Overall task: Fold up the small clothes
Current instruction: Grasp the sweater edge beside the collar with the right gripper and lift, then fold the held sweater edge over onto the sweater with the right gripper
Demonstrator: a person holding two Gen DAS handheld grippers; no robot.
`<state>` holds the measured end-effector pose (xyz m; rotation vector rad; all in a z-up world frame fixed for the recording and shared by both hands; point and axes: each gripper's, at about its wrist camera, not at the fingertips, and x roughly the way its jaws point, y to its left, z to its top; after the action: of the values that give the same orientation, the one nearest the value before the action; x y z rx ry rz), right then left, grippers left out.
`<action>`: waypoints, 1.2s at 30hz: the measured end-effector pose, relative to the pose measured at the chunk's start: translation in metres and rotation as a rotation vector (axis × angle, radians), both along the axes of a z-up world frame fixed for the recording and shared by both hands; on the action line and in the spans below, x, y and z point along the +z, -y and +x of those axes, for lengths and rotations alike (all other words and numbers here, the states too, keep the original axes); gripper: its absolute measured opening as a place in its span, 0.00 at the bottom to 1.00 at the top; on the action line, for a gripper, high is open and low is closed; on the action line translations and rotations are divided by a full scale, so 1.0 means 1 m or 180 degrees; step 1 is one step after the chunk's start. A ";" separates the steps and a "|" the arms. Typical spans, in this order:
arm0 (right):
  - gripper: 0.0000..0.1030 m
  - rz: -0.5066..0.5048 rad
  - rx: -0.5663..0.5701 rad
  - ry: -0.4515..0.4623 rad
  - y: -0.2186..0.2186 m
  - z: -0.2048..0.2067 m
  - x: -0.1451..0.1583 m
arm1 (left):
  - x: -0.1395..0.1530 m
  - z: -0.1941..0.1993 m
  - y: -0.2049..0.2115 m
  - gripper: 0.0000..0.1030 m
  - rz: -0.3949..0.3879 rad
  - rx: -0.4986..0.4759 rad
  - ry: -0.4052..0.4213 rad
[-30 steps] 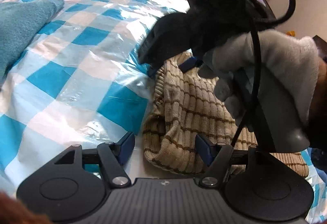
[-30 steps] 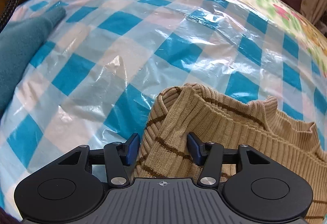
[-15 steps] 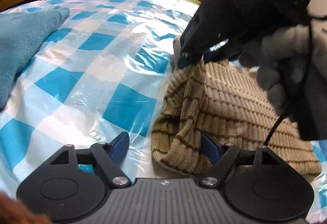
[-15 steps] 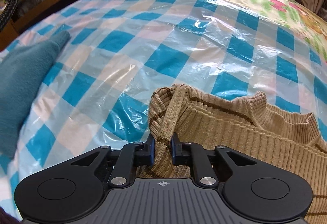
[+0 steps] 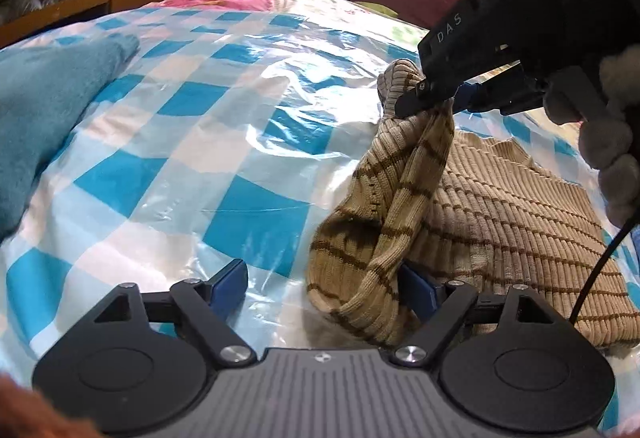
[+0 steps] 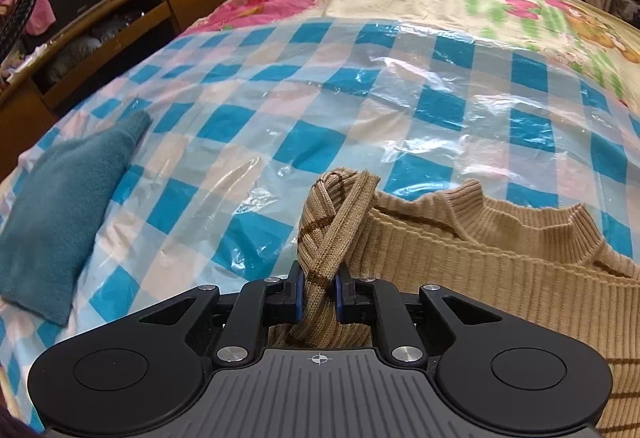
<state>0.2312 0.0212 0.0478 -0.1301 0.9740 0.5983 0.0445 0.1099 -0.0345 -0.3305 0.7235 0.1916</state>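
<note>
Two tools work one tan striped sweater (image 5: 500,206) lying on the bed (image 5: 224,142) at 4 o'clock. The right tool (image 6: 318,292) is clamped on a bunched sleeve (image 6: 332,214), raised at 1 o'clock in the left view. The left tool (image 5: 324,284) is opening, cloth between its jaws but unpressed. Risk: the thin pinch slips, or the slick plastic sheet (image 6: 320,98) lets the sweater slide.

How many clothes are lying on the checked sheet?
2. The tan striped sweater lies on the right, one sleeve pinched in the right tongs. The teal garment lies far left. Others may be hidden outside the pictures.
</note>
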 end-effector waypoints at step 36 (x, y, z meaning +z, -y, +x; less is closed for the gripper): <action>0.13 0.0991 -0.1251 -0.0122 0.294 0.022 0.004 | 0.065 0.076 0.241 0.21 -0.0136 -0.1985 0.0191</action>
<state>0.2535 -0.2728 0.0519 0.3446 0.9007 0.3829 0.1201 -0.1315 0.0303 -0.1383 0.7402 -0.4228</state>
